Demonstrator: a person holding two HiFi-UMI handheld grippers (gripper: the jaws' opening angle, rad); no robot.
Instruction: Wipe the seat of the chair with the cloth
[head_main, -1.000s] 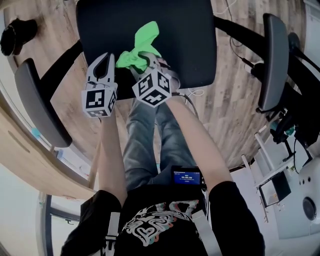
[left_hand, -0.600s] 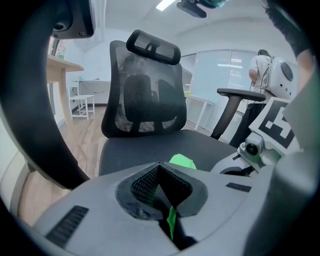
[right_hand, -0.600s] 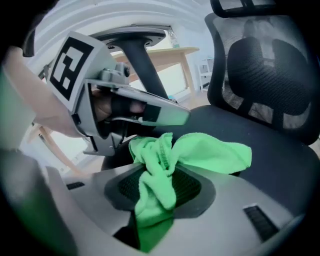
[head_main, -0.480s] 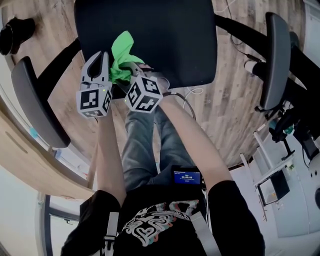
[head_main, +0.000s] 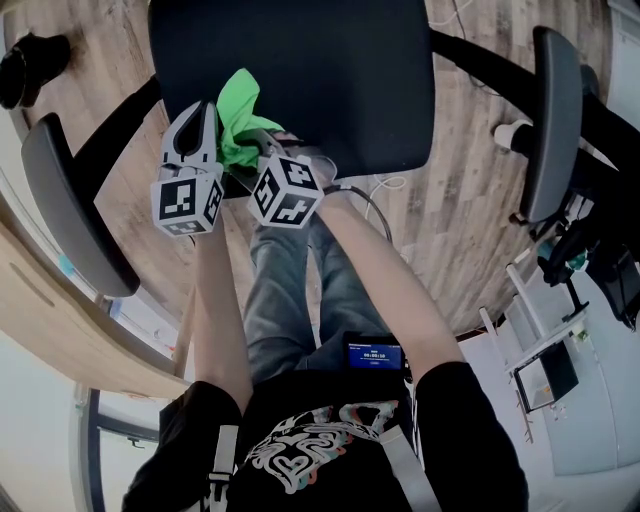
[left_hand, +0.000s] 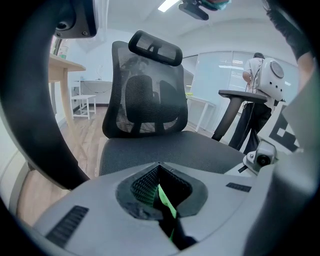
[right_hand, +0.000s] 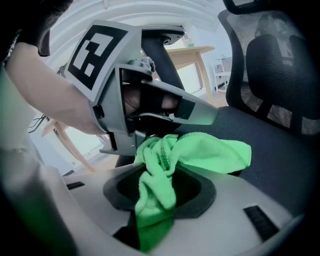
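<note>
The black chair seat (head_main: 330, 70) fills the top of the head view. A bright green cloth (head_main: 238, 110) lies bunched at the seat's front left corner. My right gripper (head_main: 256, 140) is shut on the cloth's near end; in the right gripper view the cloth (right_hand: 200, 152) is pinched between the jaws and spreads forward over the seat. My left gripper (head_main: 204, 114) hovers just left of the cloth, jaws together, holding nothing I can make out. In the left gripper view a thin green sliver shows in the slit of the left gripper (left_hand: 160, 172), with the seat (left_hand: 165, 150) ahead.
Grey armrests stand at the left (head_main: 60, 200) and right (head_main: 553, 110) of the chair. The mesh backrest (left_hand: 145, 100) rises at the far side. A wooden desk edge (head_main: 60, 330) runs at lower left, white equipment (head_main: 570, 400) at lower right. My legs (head_main: 300, 280) are under the seat's front.
Both grippers and the cloth have slid left along the seat's front edge since a second ago. Over the last half second they have barely moved.
</note>
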